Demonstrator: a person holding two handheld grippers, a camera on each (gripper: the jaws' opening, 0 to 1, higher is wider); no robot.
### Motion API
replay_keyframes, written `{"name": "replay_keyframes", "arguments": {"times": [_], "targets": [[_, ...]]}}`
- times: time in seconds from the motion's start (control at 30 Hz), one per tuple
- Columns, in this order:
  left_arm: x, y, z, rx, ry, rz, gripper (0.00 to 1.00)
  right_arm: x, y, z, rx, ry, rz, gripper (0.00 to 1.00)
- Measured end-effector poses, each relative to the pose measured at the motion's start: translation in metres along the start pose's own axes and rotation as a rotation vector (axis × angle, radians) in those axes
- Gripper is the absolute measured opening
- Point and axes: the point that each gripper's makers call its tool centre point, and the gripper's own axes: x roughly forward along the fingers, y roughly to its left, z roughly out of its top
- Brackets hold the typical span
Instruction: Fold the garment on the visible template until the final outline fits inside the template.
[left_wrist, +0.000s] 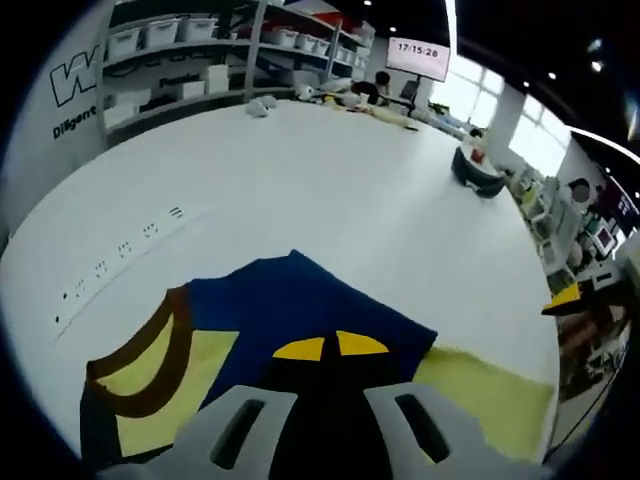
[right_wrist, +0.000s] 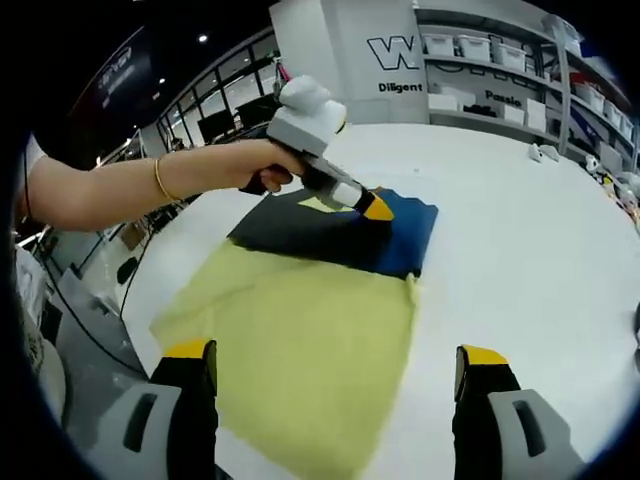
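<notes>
A dark blue garment (left_wrist: 300, 300) with a yellow panel and a brown collar band (left_wrist: 150, 360) lies folded on the white table. It rests on the far part of a pale yellow template sheet (right_wrist: 300, 330). My left gripper (left_wrist: 330, 347) has its yellow tips nearly together, pinching the blue fabric. In the right gripper view a hand holds that left gripper (right_wrist: 377, 209), with its tip on the garment (right_wrist: 340, 240). My right gripper (right_wrist: 336, 352) hovers over the near end of the yellow sheet. Its jaws stand wide apart and hold nothing.
A white power strip (left_wrist: 120, 250) lies on the table left of the garment. A dark bag (left_wrist: 478, 175) sits far across the table, and shelves of white bins (left_wrist: 170, 40) stand behind it. A person's bare forearm (right_wrist: 130, 185) reaches in from the left, near the table edge (right_wrist: 140, 290).
</notes>
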Motion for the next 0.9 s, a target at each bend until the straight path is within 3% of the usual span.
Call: {"name": "replay_keyframes", "arguments": {"times": [0.17, 0.3, 0.4, 0.5, 0.6, 0.67, 0.9], "targets": [[0.006, 0.002, -0.007, 0.025, 0.015, 0.010, 0.03, 0.005, -0.002, 0.000, 0.011, 0.001, -0.003, 0.96], [0.008, 0.001, -0.011, -0.016, 0.027, 0.003, 0.08, 0.007, -0.002, 0.001, 0.015, -0.002, -0.004, 0.96], [0.007, -0.003, -0.007, -0.026, 0.020, -0.013, 0.16, 0.008, -0.004, 0.003, 0.026, -0.007, -0.010, 0.95], [0.000, -0.004, 0.001, -0.008, -0.006, -0.018, 0.35, 0.008, -0.005, 0.007, 0.039, -0.022, -0.012, 0.94], [-0.015, -0.001, 0.016, -0.012, -0.045, -0.019, 0.47, 0.008, -0.006, 0.014, 0.043, -0.039, -0.017, 0.93], [-0.024, 0.000, 0.022, -0.020, -0.065, -0.021, 0.48, 0.010, -0.007, 0.018, 0.042, -0.045, -0.022, 0.93], [-0.067, 0.004, 0.027, -0.024, -0.129, -0.004, 0.69, 0.019, -0.004, 0.034, 0.031, -0.068, -0.018, 0.85]]}}
